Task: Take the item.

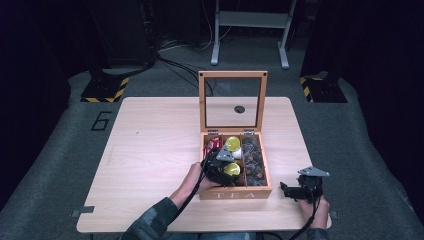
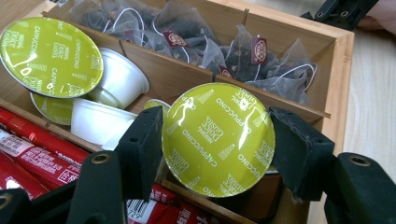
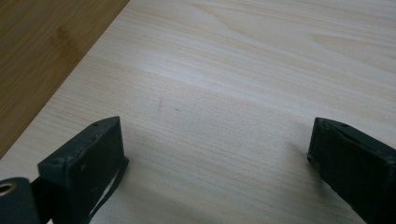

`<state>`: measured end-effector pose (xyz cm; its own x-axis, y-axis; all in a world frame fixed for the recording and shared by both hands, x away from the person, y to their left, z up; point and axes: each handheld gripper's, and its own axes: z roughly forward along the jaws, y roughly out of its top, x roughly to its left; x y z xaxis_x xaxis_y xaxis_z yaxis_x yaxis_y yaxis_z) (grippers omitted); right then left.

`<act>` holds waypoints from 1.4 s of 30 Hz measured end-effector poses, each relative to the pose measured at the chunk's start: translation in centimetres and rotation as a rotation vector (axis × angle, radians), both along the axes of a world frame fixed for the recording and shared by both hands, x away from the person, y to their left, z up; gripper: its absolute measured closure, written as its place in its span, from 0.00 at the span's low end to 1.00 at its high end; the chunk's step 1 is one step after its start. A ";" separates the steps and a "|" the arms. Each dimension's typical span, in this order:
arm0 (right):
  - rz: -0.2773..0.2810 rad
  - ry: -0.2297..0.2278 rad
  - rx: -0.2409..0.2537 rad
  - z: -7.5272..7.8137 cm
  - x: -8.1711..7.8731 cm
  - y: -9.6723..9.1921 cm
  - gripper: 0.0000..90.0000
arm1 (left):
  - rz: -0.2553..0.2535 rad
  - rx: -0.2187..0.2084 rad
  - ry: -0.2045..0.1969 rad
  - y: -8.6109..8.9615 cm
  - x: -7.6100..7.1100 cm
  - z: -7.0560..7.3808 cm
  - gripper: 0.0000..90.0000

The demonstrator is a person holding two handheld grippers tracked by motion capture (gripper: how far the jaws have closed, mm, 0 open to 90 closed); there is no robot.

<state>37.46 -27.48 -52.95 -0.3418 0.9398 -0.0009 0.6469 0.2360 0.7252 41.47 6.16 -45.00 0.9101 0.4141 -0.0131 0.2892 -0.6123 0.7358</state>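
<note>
Green foil with "Cappuccino" print sits squarely between the pads of my left tool (image 2: pixel 215 147), which is pinching a coffee capsule (image 2: pixel 218 139) by the edges of its lid; both black pads press against the rim. In the high view I see that left tool (image 1: pixel 223 167) reaching into the near end of the middle compartment of the wooden tea box (image 1: pixel 235 193), with the capsule's lid showing yellow-green just at its tip. Around the held capsule, in the left gripper view, lie more capsules (image 2: pixel 50 57) of the same kind, one showing its green lid and two tipped over with their white cups (image 2: pixel 120 80) toward me. Beside them, in the next compartment, lie red sachets (image 2: pixel 35 149). Across the thin wooden divider, the other compartment holds mesh tea bags (image 2: pixel 261 70) with dark red tags and white strings.

My right tool (image 1: pixel 292 192) rests low on the worktop (image 1: pixel 150 145), just to the right of the box's front corner and apart from it; its jaws are spread wide with nothing between them, and in the right gripper view I see bare pale wood grain between the two pads (image 3: pixel 93 163).

The box stands near the front middle of the worktop, its glass-paned lid (image 1: pixel 233 100) propped upright at the far side.
</note>
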 end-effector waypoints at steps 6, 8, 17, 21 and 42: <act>0.000 0.000 0.000 0.0 0.0 0.0 0.03 | 0.011 -0.028 -0.003 0.8 -0.1 0.5 0.42; 0.000 0.000 0.001 0.0 0.0 0.0 0.03 | 0.017 -0.038 -0.001 1.1 0.0 0.8 0.42; -0.003 -0.001 0.000 0.0 0.0 0.0 0.04 | 0.033 -0.056 -0.019 2.2 -0.4 1.6 0.42; -0.006 0.001 0.001 0.0 0.0 0.0 0.04 | 0.039 -0.068 -0.020 2.8 -0.4 1.9 0.42; -0.004 0.000 0.002 0.0 -0.1 0.1 0.04 | 0.130 -0.109 -0.069 7.1 -0.4 3.6 0.42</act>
<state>37.40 -27.43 -52.94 -0.3380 0.9411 0.0010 0.6481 0.2320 0.7254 41.08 13.27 -41.45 0.8491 0.5283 -0.0036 0.3075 -0.4887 0.8165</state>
